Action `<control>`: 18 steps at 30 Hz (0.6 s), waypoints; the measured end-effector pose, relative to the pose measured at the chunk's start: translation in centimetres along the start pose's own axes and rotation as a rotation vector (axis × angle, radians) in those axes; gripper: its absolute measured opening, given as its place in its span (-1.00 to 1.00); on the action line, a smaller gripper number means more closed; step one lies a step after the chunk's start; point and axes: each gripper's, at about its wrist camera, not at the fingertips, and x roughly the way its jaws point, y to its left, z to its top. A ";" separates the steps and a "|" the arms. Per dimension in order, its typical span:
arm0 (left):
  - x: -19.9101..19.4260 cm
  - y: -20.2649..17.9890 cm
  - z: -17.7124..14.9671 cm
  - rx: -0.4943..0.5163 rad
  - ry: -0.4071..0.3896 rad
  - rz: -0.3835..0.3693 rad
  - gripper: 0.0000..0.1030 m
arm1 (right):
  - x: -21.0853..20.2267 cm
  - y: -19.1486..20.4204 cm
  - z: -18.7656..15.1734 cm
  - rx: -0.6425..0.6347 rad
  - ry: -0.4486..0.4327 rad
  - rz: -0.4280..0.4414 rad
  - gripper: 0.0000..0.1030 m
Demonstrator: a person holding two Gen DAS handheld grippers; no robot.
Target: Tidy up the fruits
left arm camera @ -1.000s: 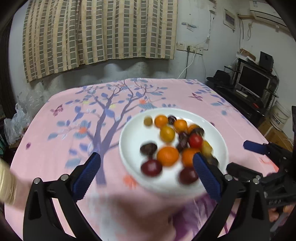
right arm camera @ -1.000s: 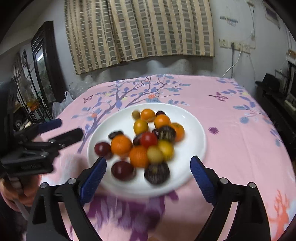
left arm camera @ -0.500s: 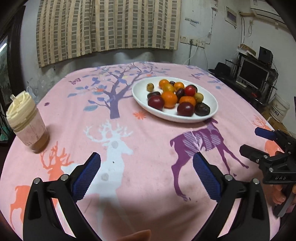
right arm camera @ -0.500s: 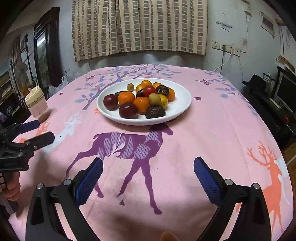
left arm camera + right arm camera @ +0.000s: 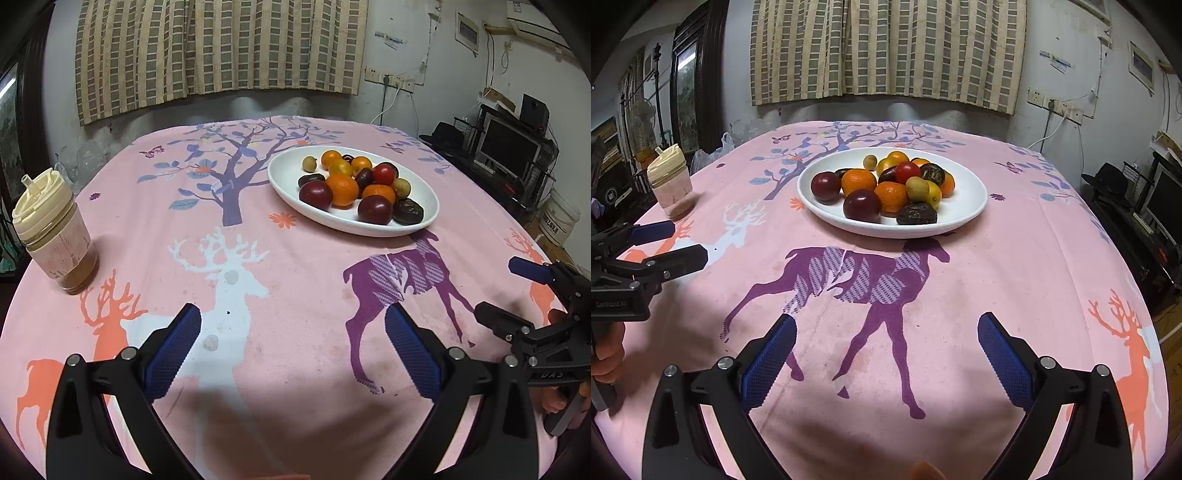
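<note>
A white oval plate [image 5: 288, 184] [image 5: 971, 199] sits on the pink tablecloth and holds several fruits: oranges [image 5: 342, 190] [image 5: 859, 181], dark red plums [image 5: 375, 209] [image 5: 862, 205], a red tomato [image 5: 383, 174], yellow-green fruits [image 5: 917, 188] and a dark wrinkled date [image 5: 916, 214]. My left gripper [image 5: 293, 347] is open and empty, low over the near table, well short of the plate. My right gripper [image 5: 886, 350] is open and empty, also near the front edge. Each gripper shows at the side of the other's view, the right one [image 5: 517, 291] and the left one [image 5: 668, 245].
A lidded cup [image 5: 51, 236] [image 5: 670, 184] with a pinkish drink stands at the table's left side. The tablecloth [image 5: 258, 280] has deer and tree prints. A wall with a curtain is behind; a TV stand [image 5: 513, 155] is off to the right.
Both grippers have pulled back from close over the plate to the near side of the table. The plate now lies farther away, and the cup has come into view.
</note>
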 end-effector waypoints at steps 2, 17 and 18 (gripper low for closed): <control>-0.1 -0.1 -0.1 0.006 -0.001 0.001 0.90 | 0.1 -0.1 0.0 0.003 0.002 -0.003 0.93; 0.0 -1.3 -0.3 0.053 0.005 0.005 0.91 | 0.0 -0.2 0.1 0.000 -0.002 -0.004 0.93; 0.0 -1.3 -0.3 0.056 0.004 0.005 0.91 | 0.0 -0.2 0.1 0.000 -0.001 -0.004 0.93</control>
